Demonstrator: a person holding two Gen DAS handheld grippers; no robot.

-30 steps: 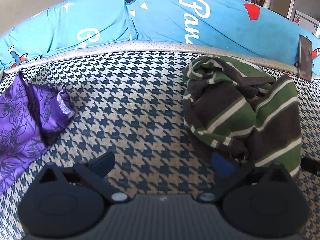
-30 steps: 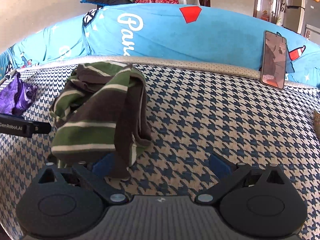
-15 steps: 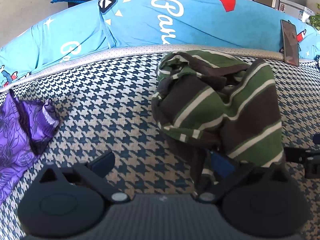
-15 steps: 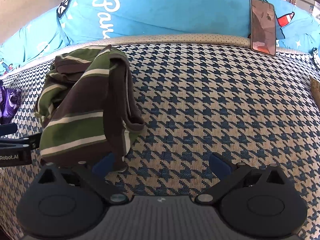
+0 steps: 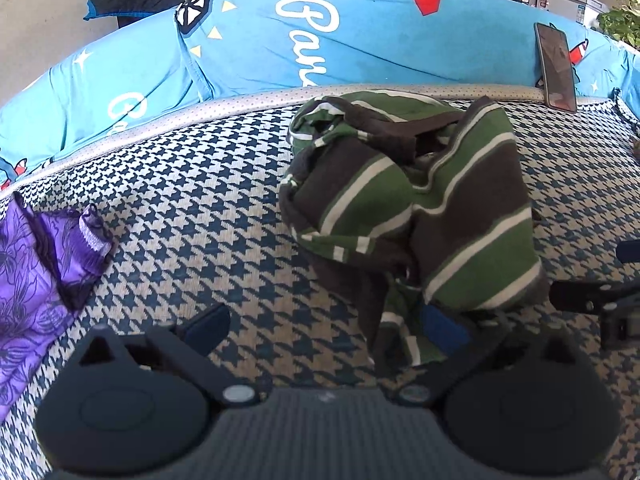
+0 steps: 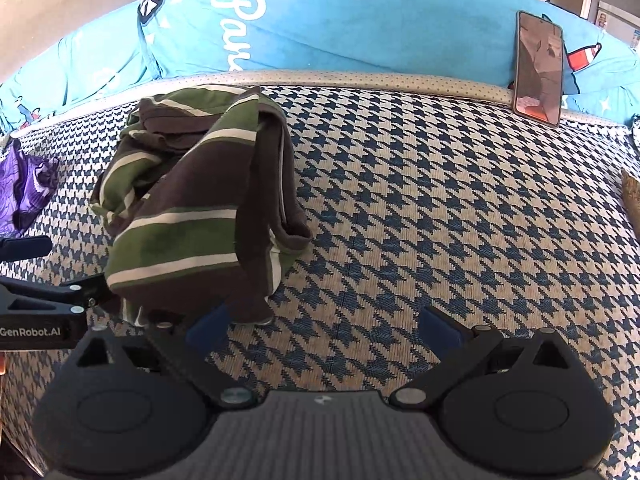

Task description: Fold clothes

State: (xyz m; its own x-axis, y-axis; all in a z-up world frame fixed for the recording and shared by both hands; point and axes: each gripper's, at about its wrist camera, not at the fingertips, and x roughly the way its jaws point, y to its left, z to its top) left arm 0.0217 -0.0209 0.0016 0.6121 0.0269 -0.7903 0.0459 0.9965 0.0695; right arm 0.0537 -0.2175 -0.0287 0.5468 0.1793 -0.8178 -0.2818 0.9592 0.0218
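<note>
My left gripper (image 5: 326, 328) has its jaws apart, the crumpled green-and-brown striped shirt (image 5: 420, 208) draped over its right finger. My right gripper (image 6: 322, 326) is also spread, with the shirt's hem at its left finger. The heap lies between both claws, running away from them, about equally near to each.

garment: striped shirt (image 5: 416, 208) (image 6: 188, 208), dark brown and green bands with thin white stripes
state: crumpled heap, unfolded, layers bunched over each other
pose: mounded up, a brown edge hanging down at the near side
location: on the houndstooth surface, near its back border
second garment: purple floral cloth (image 5: 36, 276) (image 6: 28, 188), rumpled, lying well apart from the striped shirt, at the surface's left side
</note>
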